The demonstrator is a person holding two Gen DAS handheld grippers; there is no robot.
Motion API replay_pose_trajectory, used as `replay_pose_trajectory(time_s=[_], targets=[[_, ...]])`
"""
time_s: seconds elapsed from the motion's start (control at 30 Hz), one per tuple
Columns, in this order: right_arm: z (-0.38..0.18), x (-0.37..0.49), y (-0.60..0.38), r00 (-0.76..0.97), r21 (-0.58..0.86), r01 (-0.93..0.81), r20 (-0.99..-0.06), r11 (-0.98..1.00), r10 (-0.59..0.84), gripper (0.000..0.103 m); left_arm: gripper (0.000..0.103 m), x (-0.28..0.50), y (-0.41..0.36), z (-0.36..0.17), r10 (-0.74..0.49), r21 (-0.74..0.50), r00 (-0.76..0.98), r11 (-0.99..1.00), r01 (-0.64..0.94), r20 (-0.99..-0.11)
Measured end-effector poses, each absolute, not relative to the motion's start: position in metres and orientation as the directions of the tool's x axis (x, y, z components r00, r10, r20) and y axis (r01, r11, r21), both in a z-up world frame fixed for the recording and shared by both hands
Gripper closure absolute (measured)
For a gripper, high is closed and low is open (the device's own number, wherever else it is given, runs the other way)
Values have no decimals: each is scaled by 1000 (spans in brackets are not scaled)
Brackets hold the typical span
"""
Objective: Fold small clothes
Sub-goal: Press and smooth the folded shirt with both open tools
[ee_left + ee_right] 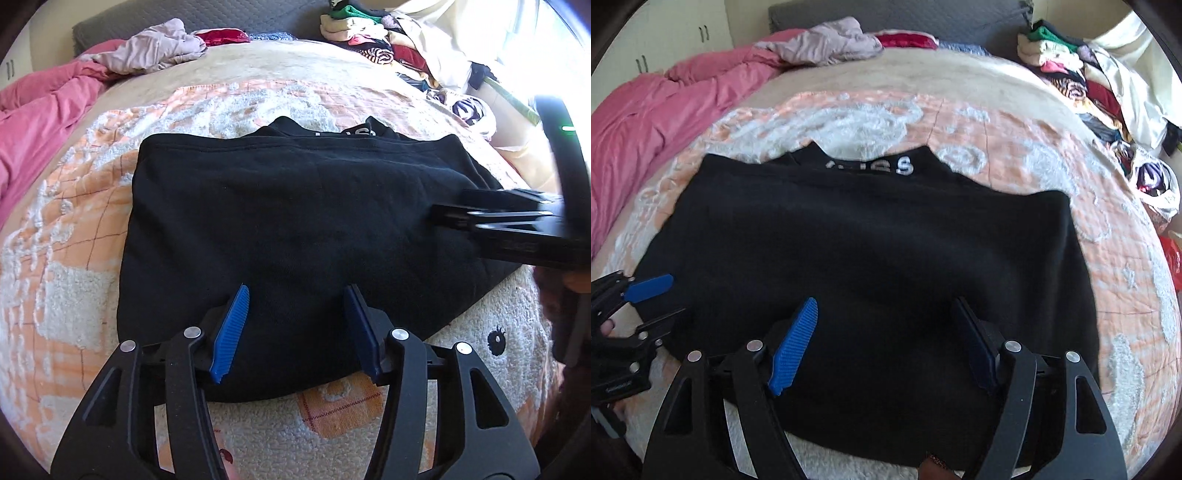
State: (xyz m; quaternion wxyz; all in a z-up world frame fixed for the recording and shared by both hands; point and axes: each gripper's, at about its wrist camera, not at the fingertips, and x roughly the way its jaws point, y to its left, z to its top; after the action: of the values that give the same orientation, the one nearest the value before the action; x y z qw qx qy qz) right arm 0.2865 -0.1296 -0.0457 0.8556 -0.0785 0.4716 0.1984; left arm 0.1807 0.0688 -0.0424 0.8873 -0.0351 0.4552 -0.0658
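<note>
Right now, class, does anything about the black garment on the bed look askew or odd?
Nothing is damaged or spilled. The black garment lies mostly flat on the blanket, but its far fold isn't flush: a lettered band sticks out beyond it.

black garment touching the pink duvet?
Apart. Right wrist view: black garment lies mid-bed, and bare orange blanket separates it from the pink duvet.

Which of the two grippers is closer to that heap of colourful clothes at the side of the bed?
The right gripper. It is over the black garment's side toward the clothes heap; the left gripper is over the opposite side, by the pink bedding.
</note>
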Motion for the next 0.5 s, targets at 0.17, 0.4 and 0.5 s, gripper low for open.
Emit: replay_pose_trajectory(time_s=[0.17, 0.4, 0.5], targets=[[-56, 328, -116, 466, 69, -337, -855, 939, 230, 22, 57, 177, 67, -44, -156, -126, 585, 988, 91, -796], [-65, 363, -115, 478, 71, -271, -856, 960, 198, 14, 57, 175, 70, -44, -176, -152, 590, 984, 91, -788], [-62, 378, -125, 502, 60, -229, -848, 972, 171, 16, 57, 175, 70, -43, -179, -154, 589, 984, 92, -788]])
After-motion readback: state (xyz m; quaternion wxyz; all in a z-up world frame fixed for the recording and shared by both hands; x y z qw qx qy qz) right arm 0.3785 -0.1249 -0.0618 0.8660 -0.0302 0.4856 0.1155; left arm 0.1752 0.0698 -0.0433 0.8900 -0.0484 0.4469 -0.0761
